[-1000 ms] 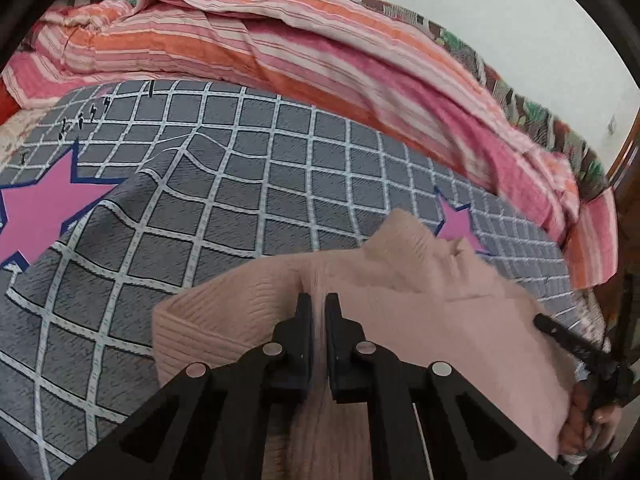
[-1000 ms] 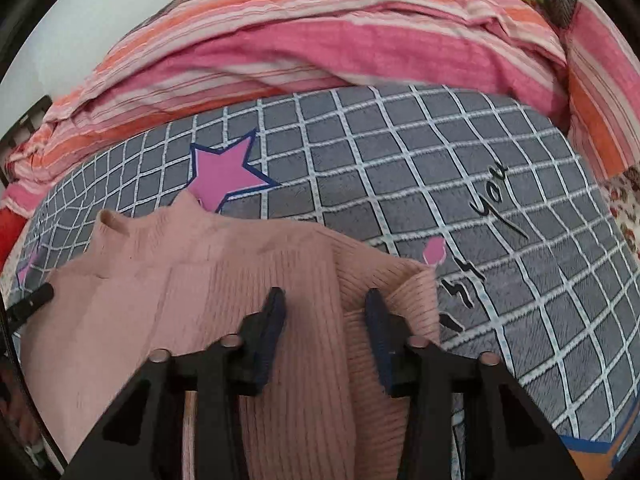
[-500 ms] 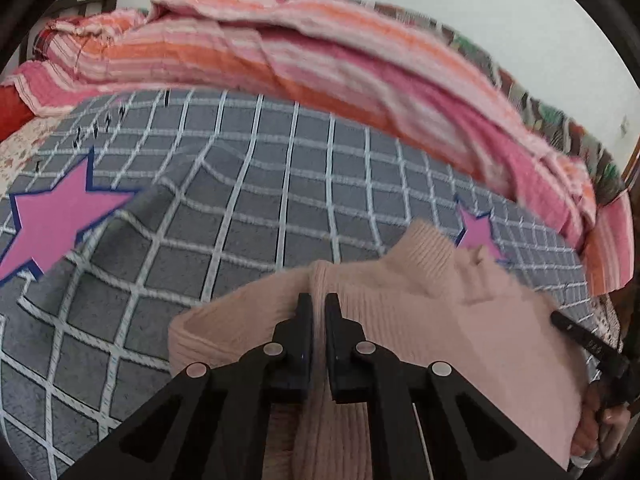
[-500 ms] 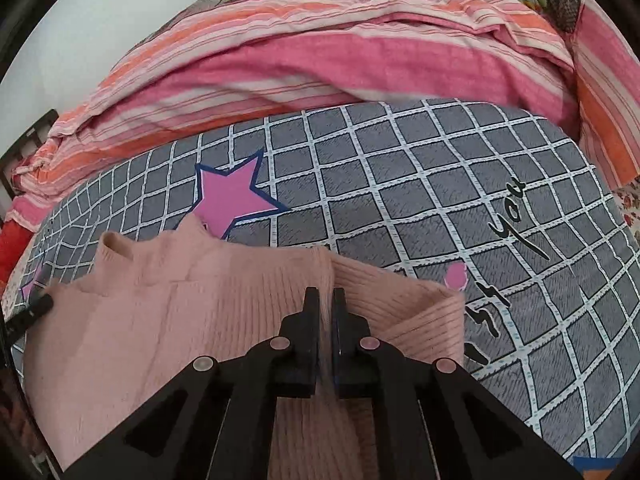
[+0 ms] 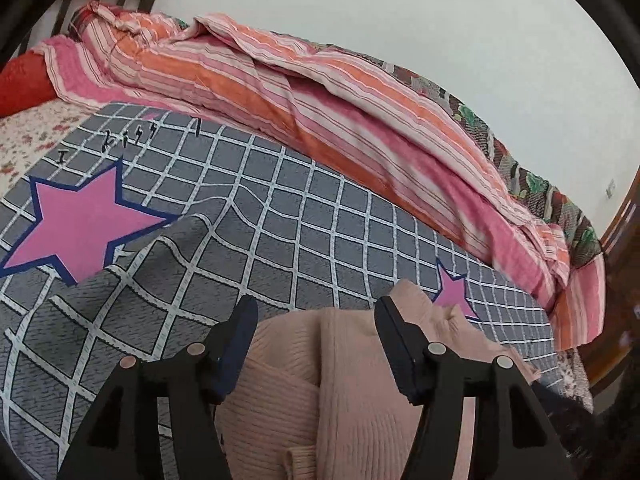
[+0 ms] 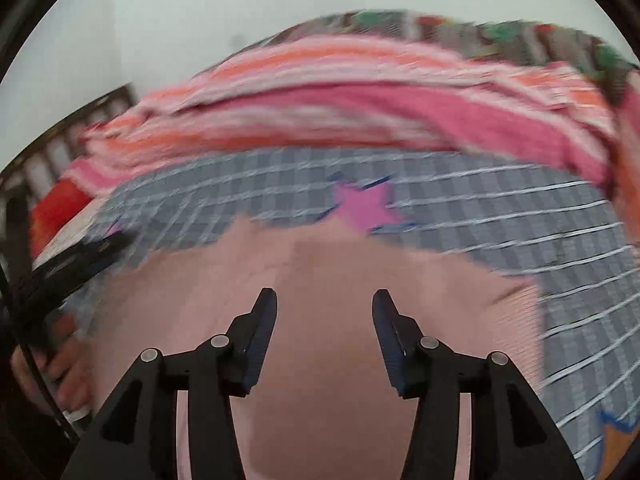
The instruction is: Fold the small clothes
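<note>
Both grippers, left gripper [image 5: 316,320] and right gripper [image 6: 324,312], pinched shut half a second earlier, now stand spread and empty above the pink sweater [image 5: 352,392] lying partly folded near the checked bedspread's [image 5: 280,216] front edge: fold released.

We can see black letters printed on the grey checked blanket [image 5: 280,208], far ahead and to the left of the left gripper [image 5: 316,312], and they look like "I kiss", though they are small.
</note>
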Tool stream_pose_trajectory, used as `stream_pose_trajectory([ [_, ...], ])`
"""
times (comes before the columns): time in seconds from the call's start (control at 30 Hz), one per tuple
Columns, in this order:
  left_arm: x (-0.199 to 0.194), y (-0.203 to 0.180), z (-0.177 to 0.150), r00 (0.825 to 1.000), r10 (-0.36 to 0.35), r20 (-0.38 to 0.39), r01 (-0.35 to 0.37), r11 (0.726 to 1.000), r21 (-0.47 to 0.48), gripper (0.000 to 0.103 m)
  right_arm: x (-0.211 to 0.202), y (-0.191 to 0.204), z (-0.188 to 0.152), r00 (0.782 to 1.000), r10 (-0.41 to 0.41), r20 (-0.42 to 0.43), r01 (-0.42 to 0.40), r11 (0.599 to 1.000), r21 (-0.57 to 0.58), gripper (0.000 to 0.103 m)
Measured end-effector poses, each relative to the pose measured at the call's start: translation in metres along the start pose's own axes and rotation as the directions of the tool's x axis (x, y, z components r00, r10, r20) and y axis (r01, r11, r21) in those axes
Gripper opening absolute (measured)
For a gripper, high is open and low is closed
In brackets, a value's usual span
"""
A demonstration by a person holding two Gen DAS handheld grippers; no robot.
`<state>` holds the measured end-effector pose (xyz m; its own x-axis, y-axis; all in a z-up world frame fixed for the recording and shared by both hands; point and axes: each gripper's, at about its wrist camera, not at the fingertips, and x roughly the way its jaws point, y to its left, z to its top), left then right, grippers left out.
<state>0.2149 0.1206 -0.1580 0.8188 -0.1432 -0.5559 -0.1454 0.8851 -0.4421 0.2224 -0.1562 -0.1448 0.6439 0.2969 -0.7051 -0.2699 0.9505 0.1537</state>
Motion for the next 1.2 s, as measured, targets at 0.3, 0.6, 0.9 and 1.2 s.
stream_pose_trajectory([
  [0.3,-0.016,0.016,0.005,1.0,-0.012,0.021,0.013,1.0,-0.026,0.059,0.059,0.022,0.004,0.97,-0.183,-0.157,0.183,0.983,-0.02,0.049],
  [0.6,-0.021,0.022,0.011,0.999,-0.032,0.021,0.033,0.999,-0.038,0.059,0.097,0.006,0.033,0.955,-0.177,-0.237,0.195,0.98,0.052,0.049],
  [0.9,-0.024,0.02,0.008,0.997,-0.083,0.001,0.083,0.996,-0.028,0.06,0.06,0.012,0.007,0.966,-0.149,-0.212,0.155,0.988,0.01,0.049],
  [1.2,-0.033,0.018,-0.002,0.99,-0.139,-0.014,0.138,0.99,-0.018,0.063,0.005,0.038,-0.038,0.978,-0.182,-0.104,0.178,0.983,-0.049,0.049],
])
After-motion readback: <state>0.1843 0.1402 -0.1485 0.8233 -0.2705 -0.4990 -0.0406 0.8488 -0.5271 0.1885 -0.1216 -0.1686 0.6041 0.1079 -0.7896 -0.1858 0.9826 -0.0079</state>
